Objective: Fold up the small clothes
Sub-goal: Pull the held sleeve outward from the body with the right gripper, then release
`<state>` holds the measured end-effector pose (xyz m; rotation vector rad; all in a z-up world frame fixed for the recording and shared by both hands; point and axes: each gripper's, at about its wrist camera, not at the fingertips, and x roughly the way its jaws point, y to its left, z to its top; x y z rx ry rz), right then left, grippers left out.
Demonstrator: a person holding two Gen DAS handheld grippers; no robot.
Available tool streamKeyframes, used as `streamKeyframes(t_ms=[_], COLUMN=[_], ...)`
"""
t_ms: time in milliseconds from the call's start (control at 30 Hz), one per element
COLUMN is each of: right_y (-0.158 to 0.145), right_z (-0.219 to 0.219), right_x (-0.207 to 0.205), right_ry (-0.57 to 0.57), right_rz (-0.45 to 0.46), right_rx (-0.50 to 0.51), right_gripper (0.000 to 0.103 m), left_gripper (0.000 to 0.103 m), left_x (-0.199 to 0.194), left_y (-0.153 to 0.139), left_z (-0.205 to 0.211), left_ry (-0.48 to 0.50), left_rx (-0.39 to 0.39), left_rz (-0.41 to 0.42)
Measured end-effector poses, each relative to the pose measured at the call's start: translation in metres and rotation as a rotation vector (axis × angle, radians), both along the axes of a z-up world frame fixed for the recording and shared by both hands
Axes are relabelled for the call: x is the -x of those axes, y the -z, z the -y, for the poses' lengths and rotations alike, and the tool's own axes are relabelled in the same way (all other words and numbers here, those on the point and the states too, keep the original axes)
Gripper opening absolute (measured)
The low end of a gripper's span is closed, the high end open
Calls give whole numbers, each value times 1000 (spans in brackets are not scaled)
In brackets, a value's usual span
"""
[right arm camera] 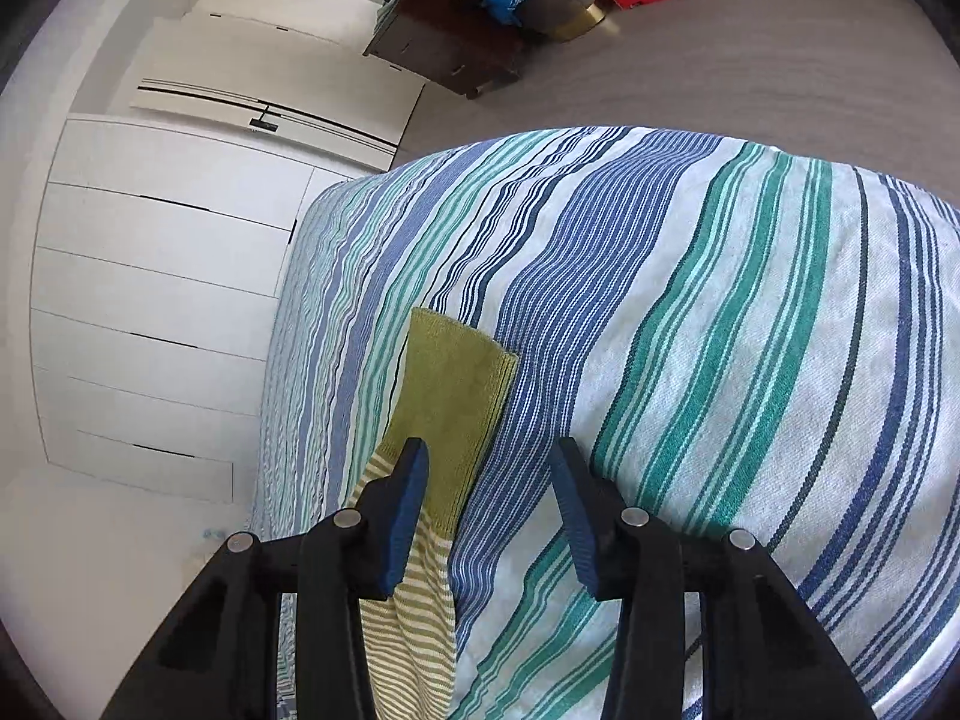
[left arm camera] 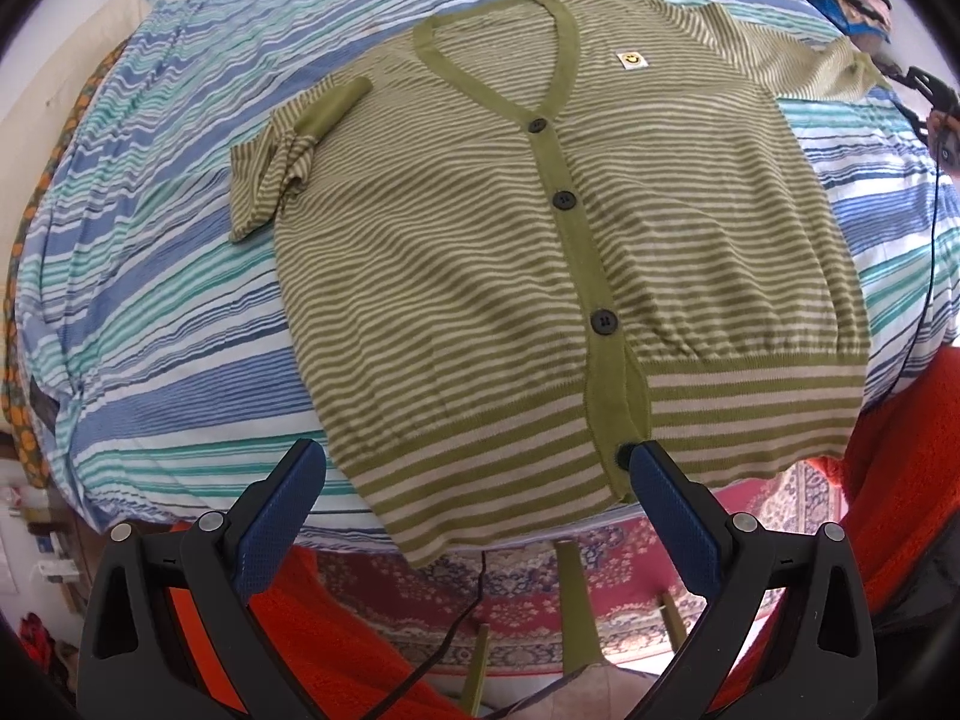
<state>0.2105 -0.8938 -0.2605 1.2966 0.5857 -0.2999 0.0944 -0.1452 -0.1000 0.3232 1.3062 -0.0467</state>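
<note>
I see the cardigan (left arm camera: 558, 252) lying flat and face up on the striped sheet (left arm camera: 180, 312), buttoned down the front, its neckline away from me and its hem hanging a little over the near edge of the sheet. I take the cardigan as my landmark. Its yellow patch (left arm camera: 630, 60) sits on the chest just right of the placket. At its left shoulder the sleeve (left arm camera: 282, 168) is folded in, bunched, with the plain green cuff (left arm camera: 336, 111) resting on the body. The other sleeve runs out to the far right, toward a dark object at the picture's edge that I cannot make out.

My left gripper (left arm camera: 477, 468) hovers over the cardigan's hem, fingers spread wide with nothing between them; the right fingertip (left arm camera: 651, 468) is over the lowest button, and I cannot tell whether it touches.

In the right wrist view, my right gripper (right arm camera: 489, 468) is over the sheet beside the far sleeve (right arm camera: 420, 600). Its fingers are apart and not pinching anything. The left finger (right arm camera: 408, 504) lies over that sleeve where the stripes meet its cuff (right arm camera: 456, 396); the right finger is over bare sheet. The cuff lies flat, pointing away from the cardigan's body.

Beyond the sheet are white cupboards (right arm camera: 156, 276), a grey floor (right arm camera: 690, 60) and a dark cabinet (right arm camera: 444, 54) piled with stuff. Under the cardigan's hem, a patterned rug (left arm camera: 540, 600) shows.
</note>
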Motion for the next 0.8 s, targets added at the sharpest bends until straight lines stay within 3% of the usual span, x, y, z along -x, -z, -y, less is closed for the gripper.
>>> streamKeyframes(t_ms=[167,233,300,400,567,700,767,800], right_y=[19,13,0,-27,-45,-28,-30,-33], right_z=[-1,-5,-10,-9,-10,-20,-23,-28], right_x=[-28,-37,-29,13,80,95,91,88], right_ry=[19,-11,-3,61,90,103,86,70], right_rz=[-10,-60,-46,-29,-236,-342,-387,-431], right_rx=[3,76,142,205,386,370,434,474], right_gripper=[42,4,4,4,4,5,15,33], left_gripper=[102,102,102,102,102,102,102,102], left_x=[-5,-5,-4,-3,2,8,9,10], left_y=[2,2,-1,-4,4,2,-3,-5], left_z=[-1,0,0,-2,-3,-10,-21,-28], left_ry=[-30,-28,-21,-23,-14,-31,-63,-82], left_rx=[-11,-13,-16,0,51,81,90,89], left_rz=[-15,-21,-4,14,-25,-34,-22,-9])
